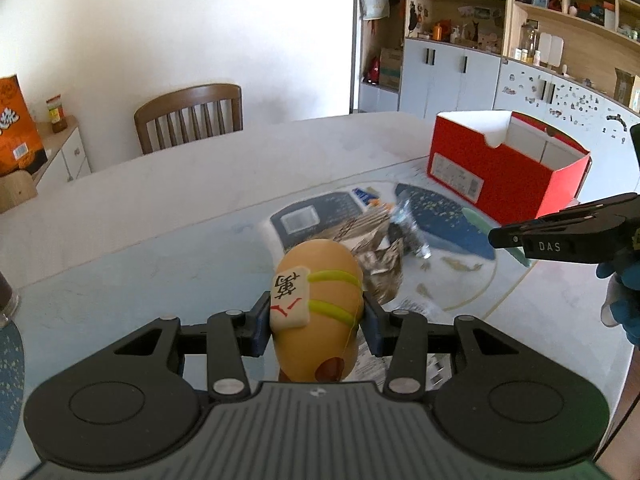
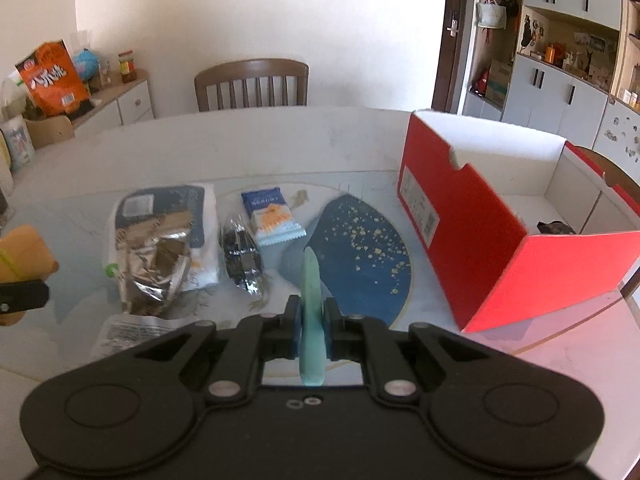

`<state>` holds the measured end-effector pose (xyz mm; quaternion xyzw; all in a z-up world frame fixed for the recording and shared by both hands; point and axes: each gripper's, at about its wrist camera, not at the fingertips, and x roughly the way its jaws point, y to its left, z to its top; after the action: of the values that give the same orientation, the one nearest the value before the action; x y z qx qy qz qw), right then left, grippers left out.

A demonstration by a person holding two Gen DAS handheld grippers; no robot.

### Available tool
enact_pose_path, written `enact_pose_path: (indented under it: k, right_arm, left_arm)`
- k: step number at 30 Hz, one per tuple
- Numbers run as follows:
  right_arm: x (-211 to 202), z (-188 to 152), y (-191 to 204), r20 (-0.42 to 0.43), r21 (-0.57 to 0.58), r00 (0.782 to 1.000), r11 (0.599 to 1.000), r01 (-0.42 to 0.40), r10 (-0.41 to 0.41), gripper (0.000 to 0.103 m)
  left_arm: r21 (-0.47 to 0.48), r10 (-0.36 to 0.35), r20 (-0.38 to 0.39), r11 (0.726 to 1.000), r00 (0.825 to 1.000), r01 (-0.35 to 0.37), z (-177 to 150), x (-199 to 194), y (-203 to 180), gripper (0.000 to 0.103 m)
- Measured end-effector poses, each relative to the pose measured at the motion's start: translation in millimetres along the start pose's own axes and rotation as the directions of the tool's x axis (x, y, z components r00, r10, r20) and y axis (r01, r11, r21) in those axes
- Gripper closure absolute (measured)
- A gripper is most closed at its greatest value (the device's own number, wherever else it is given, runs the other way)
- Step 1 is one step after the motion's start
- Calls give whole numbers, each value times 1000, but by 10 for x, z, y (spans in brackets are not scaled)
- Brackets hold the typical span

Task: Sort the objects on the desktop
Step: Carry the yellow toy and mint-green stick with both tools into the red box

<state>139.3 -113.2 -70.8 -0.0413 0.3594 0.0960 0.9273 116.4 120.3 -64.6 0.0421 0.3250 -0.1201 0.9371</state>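
My left gripper [image 1: 316,320] is shut on an orange egg-shaped toy [image 1: 320,300] with a mahjong tile and yellow bands, held above the table. My right gripper [image 2: 311,322] is shut on a flat pale green stick [image 2: 311,300], also seen in the left wrist view [image 1: 480,220]. An open red box [image 2: 480,232] stands at the right, with a small dark thing [image 2: 556,227] inside. On the table lie a silver foil pouch [image 2: 156,264], a dark clear-wrapped packet [image 2: 240,256] and a blue-and-white snack packet [image 2: 270,214].
A white and dark blue bag [image 2: 168,208] lies under the foil pouch, and a printed white packet [image 2: 124,332] lies near the front. A blue round mat [image 2: 360,256] is under glass. A wooden chair [image 2: 252,84] stands at the far edge.
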Motion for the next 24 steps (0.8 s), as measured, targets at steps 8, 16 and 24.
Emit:
enact_pose_path:
  k: [8,16,24]
  right_arm:
    - [-311,85,-135,12,10,1000,1000,-23,23,93]
    - [-591,199,-310,34,23,998,999,-45,44,93]
    - [-848,334,-562,53,-13,996,997,-70,70,93]
  left_arm:
    - [15,-26,6,1000,1000,26,195,-101,-280,60]
    - [52,-52,8,997,999,51,474,-152,-609,60]
    - [93,-93,2,991,996,92,766,-132,-978,59]
